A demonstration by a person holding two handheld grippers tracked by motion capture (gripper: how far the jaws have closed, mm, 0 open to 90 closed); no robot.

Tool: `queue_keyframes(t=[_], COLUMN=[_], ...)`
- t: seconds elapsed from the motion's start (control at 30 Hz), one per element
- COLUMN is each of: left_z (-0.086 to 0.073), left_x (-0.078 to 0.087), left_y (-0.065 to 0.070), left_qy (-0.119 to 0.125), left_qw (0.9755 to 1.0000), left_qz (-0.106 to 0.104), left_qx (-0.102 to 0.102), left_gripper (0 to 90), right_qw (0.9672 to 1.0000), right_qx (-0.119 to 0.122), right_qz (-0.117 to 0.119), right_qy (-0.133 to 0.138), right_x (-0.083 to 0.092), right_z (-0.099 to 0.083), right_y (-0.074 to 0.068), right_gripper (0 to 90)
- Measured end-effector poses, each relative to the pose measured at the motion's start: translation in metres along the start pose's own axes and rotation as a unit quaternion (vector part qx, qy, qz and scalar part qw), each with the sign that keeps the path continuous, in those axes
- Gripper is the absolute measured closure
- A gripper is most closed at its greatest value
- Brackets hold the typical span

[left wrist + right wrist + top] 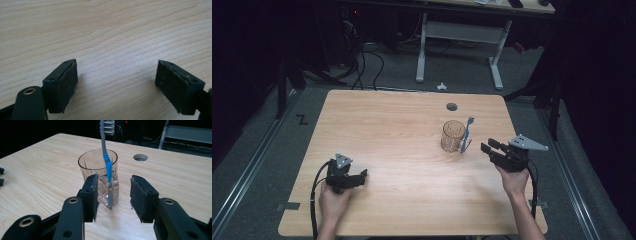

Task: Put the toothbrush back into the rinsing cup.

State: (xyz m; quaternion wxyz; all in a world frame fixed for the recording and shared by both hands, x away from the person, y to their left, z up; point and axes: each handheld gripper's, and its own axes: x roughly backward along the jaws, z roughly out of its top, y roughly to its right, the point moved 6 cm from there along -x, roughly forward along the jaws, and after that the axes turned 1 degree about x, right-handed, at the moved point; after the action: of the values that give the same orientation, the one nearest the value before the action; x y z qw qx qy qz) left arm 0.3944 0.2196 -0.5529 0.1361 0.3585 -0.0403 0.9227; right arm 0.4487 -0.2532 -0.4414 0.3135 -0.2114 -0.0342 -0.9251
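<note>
A clear tumbler with a handle (453, 135) stands upright on the wooden table (402, 120), right of the middle. A blue and grey toothbrush (467, 133) stands upright through the handle on its right side, bristles up. My right gripper (486, 146) hovers just right of the tumbler, pointing at it, jaws open. In the right gripper view the tumbler (96, 166) and the toothbrush (107, 165) stand just ahead of the open right gripper (113, 183), whose pads touch nothing. My left gripper (361, 176) rests near the front left; in its own view the left gripper (116, 70) is open over bare wood.
A round cable hole (452, 106) lies in the table behind the tumbler, and the same hole (140, 157) shows in the right gripper view. A white desk frame (459, 37) and cables stand on the floor beyond the far edge. A small white object (441, 86) lies on the floor.
</note>
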Motion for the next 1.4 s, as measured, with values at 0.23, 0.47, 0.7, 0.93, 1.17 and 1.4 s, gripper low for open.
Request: queue_keyframes(t=[0.23, 0.47, 0.7, 0.93, 1.17, 1.4], left_z=[0.000, 0.000, 0.000, 0.000, 0.000, 0.000], left_x=[0.000, 0.000, 0.000, 0.000, 0.000, 0.000], left_y=[0.000, 0.000, 0.000, 0.000, 0.000, 0.000], left_qy=[0.000, 0.000, 0.000, 0.000, 0.000, 0.000], left_qw=[1.0000, 1.0000, 1.0000, 1.0000, 1.0000, 1.0000], left_qz=[0.000, 0.000, 0.000, 0.000, 0.000, 0.000], left_qx=[0.000, 0.000, 0.000, 0.000, 0.000, 0.000], left_gripper=[18.7, 18.7, 18.7, 18.7, 18.7, 18.7], right_qw=[1.0000, 1.0000, 1.0000, 0.9999, 0.9998, 0.9998], right_qx=[-0.004, -0.006, -0.007, -0.010, -0.014, -0.015], right_qz=[-0.002, -0.002, 0.000, 0.003, 0.005, 0.005], right_qy=[0.000, 0.001, -0.004, -0.008, -0.011, -0.015], right_x=[0.004, 0.006, 0.005, 0.003, 0.002, 0.001], right_z=[-0.006, -0.009, -0.014, -0.020, -0.026, -0.030], right_y=[0.001, 0.000, -0.001, -0.003, -0.004, -0.006], right_gripper=[58.1, 58.1, 58.1, 58.1, 58.2, 58.2])
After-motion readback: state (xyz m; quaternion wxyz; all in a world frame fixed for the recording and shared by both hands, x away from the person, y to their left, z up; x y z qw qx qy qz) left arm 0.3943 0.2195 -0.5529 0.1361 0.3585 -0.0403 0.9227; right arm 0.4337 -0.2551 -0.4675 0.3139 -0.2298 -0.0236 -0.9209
